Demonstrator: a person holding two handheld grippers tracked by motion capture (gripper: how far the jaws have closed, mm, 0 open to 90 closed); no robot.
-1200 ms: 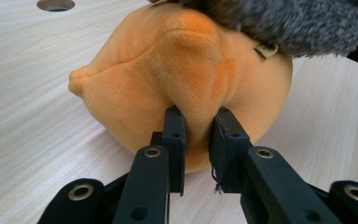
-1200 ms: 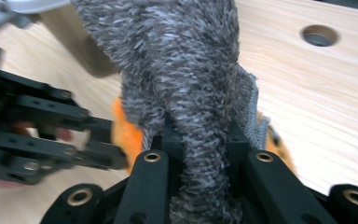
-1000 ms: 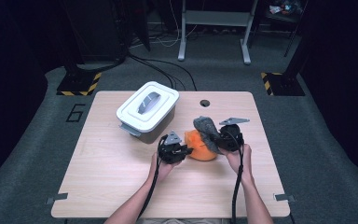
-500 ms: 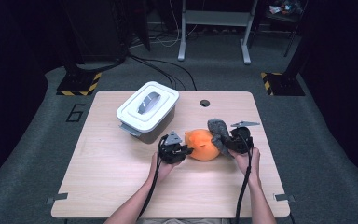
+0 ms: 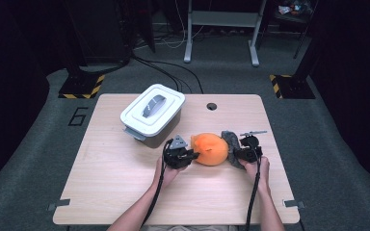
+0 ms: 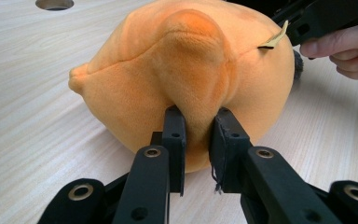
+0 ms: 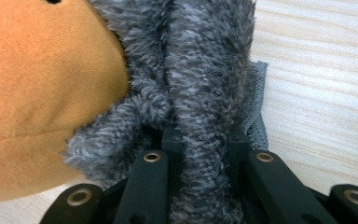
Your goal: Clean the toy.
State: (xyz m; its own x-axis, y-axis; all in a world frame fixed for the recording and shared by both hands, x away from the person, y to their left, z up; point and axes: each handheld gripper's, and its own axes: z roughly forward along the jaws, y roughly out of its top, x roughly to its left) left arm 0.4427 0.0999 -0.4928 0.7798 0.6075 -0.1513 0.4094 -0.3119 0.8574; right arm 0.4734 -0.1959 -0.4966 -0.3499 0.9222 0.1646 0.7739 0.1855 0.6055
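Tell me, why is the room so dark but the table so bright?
High view: light falls on the table while the floor and walls around stay dim. Left gripper view: the orange toy is evenly lit and sharp. Right gripper view: the grey fur is sharp, with dark shade between its folds.

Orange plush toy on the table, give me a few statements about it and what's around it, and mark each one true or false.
1. The left gripper is shut on a fold of the orange plush toy. True.
2. The right gripper is open and holds nothing. False: it is shut on the grey fuzzy cloth.
3. The white lidded box stands open. False: its lid is on.
4. The grey fuzzy cloth touches the orange plush toy. True.
5. The orange plush toy sits inside the white lidded box. False: it lies on the wooden table, in front of the box.
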